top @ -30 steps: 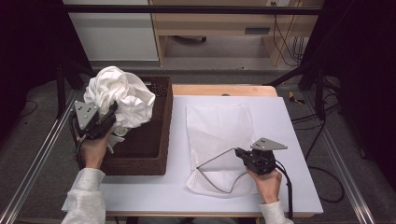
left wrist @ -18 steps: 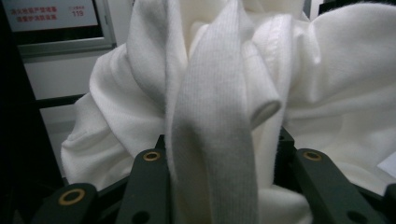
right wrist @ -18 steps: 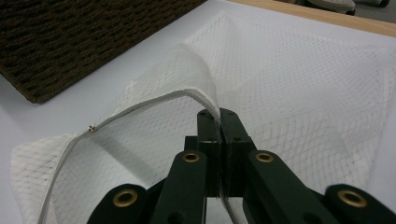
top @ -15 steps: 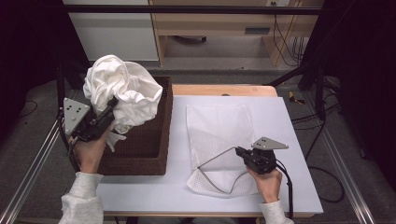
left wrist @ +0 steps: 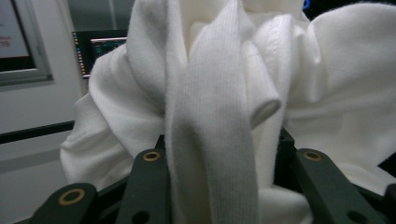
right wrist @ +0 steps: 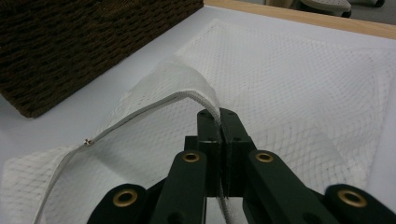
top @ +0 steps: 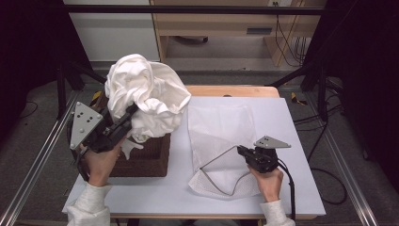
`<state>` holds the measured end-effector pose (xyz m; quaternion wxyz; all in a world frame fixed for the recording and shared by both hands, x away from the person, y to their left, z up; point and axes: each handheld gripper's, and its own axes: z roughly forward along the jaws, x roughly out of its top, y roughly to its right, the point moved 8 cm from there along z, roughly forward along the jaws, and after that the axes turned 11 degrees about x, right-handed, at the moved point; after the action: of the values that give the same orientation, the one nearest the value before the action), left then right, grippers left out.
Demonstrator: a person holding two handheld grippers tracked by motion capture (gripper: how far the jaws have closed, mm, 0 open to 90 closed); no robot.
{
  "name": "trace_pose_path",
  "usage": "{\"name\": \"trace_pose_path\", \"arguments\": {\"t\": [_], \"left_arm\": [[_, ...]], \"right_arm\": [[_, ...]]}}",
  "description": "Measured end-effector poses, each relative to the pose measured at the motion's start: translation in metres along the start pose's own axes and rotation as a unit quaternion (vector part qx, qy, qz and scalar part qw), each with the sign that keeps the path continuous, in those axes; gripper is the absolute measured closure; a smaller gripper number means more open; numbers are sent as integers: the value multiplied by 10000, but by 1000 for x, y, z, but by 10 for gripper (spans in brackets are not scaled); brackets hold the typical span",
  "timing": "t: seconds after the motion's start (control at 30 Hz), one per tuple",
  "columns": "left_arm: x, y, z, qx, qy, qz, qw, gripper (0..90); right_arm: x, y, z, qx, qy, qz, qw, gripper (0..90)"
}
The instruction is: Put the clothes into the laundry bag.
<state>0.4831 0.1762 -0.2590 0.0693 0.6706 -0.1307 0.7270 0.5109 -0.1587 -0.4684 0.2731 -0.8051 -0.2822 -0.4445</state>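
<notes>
Jaws of the left gripper [top: 123,123] are clamping a crumpled white cotton garment [top: 146,96], now lifted clear above the dark woven basket [top: 146,155]; the right gripper [top: 243,151] is pinching the white mesh laundry bag [top: 221,132]'s rim open, ready for loading.

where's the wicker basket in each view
High view: the wicker basket sits left of centre, partly behind the white garment.
Left gripper view: not in it.
Right gripper view: the basket is at the upper left.
Shared landmark: the mesh laundry bag beside the basket.
</notes>
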Motion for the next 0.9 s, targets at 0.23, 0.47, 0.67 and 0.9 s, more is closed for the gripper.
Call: {"name": "trace_pose_path", "arguments": {"t": [0.23, 0.47, 0.67, 0.9], "left_arm": [[4, 31, -10, -436, 36, 1, 9990, 615], [0, 58, -20, -828, -13, 38, 9966, 615], [-7, 80, -30, -1231, -22, -97, 9923, 614], [-19, 99, -36, -1512, -43, -172, 9883, 614]], "right_arm": [[1, 6, 4, -52, 29, 111, 9999, 887], [2, 9, 5, -52, 79, 197, 9998, 887], [4, 11, 7, -43, 102, 235, 9997, 887], [3, 14, 12, -24, 102, 288, 9995, 887]]}}
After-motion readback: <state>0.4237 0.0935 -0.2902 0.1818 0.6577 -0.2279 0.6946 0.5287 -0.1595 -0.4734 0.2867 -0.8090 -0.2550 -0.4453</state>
